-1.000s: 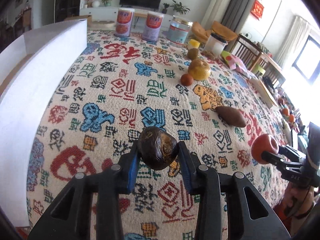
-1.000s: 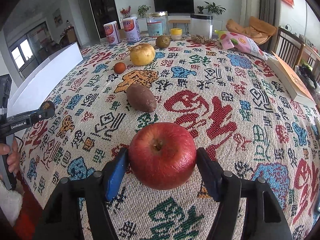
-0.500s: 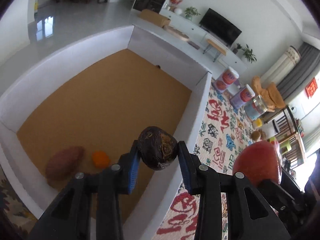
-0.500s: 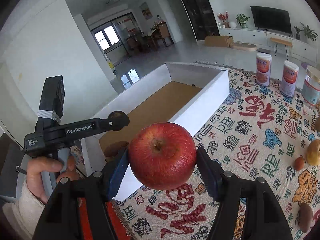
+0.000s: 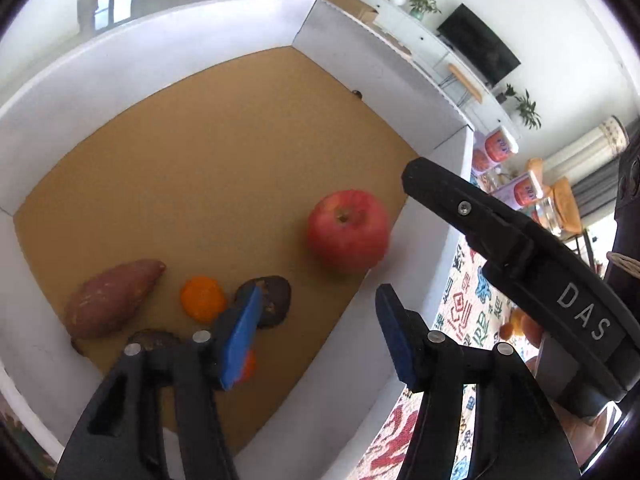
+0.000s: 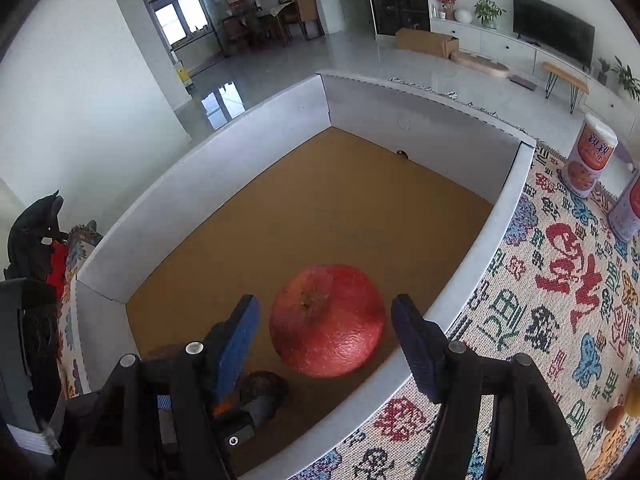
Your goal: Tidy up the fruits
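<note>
- Now both of my tongs stand released: the left tongs (image 5: 318, 324) were clenched on the dark wrinkled fruit (image 5: 269, 299) half a second ago, and the right tongs (image 6: 325, 330) on the red apple (image 6: 327, 320); both blue-padded pairs are spread with nothing between them.
- Dropped from the left, the dark wrinkled fruit lies on the box floor just beside the small orange fruit (image 5: 202, 298), its skin matte and puckered.
- From the right wrist view the red apple sits between the open jaws but clear of both pads; round, waxy, faintly striped, stem dimple up. It shows slight blur in the left view, so I judge it may not have settled.
- Further left, the sweet potato (image 5: 112, 298) lies tapered and dusty-skinned near the box wall (image 5: 168, 40).
- White smooth card walls, brown fibrous card floor.
- Beyond, the tabletop's woven patterned cloth (image 6: 560, 300) carries more fruit at its far edge, so sorting looks unfinished.
</note>
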`<state>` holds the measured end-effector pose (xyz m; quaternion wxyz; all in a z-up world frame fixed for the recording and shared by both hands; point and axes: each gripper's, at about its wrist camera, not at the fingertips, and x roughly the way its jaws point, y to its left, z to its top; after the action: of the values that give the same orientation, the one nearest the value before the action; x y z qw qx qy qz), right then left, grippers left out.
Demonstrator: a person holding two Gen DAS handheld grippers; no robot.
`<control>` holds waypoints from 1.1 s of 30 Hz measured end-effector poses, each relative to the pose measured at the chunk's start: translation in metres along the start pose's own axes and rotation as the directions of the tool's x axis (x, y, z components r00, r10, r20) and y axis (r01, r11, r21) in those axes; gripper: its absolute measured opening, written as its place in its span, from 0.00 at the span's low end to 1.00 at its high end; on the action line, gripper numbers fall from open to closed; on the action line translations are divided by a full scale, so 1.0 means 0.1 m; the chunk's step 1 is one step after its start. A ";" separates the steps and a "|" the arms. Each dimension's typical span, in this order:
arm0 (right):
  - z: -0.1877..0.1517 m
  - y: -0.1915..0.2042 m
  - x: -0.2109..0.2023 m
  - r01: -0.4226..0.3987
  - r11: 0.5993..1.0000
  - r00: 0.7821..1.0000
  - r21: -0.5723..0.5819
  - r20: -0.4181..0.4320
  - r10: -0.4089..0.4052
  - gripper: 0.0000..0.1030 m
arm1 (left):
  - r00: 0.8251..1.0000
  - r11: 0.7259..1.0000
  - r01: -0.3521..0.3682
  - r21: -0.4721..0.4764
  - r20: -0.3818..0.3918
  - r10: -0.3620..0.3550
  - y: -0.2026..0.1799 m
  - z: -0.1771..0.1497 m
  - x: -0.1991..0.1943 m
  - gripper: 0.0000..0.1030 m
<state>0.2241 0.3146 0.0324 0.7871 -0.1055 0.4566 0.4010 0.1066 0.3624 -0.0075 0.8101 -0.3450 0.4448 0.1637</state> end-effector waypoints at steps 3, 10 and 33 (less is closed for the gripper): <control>-0.04 -0.07 -0.35 0.006 1.000 0.994 0.019 0.110 -0.008 0.75 | 0.997 0.998 -0.015 0.057 0.078 0.011 -0.15 -0.16 -0.21 0.69; -0.89 -0.61 -1.29 0.108 0.988 0.955 0.110 0.264 -0.134 0.94 | 0.981 0.960 0.000 0.281 0.186 -0.055 -0.84 -0.90 -0.43 0.90; -4.22 -3.63 -2.57 0.569 0.579 0.766 0.584 -0.119 -0.632 0.97 | 0.997 0.743 -0.050 0.667 0.073 0.001 -2.41 -2.36 1.04 0.96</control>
<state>0.1534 -0.2857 -0.0701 0.8899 0.0159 0.4535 -0.0467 0.1581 0.0209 -0.0806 0.8923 -0.0201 0.4506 0.0162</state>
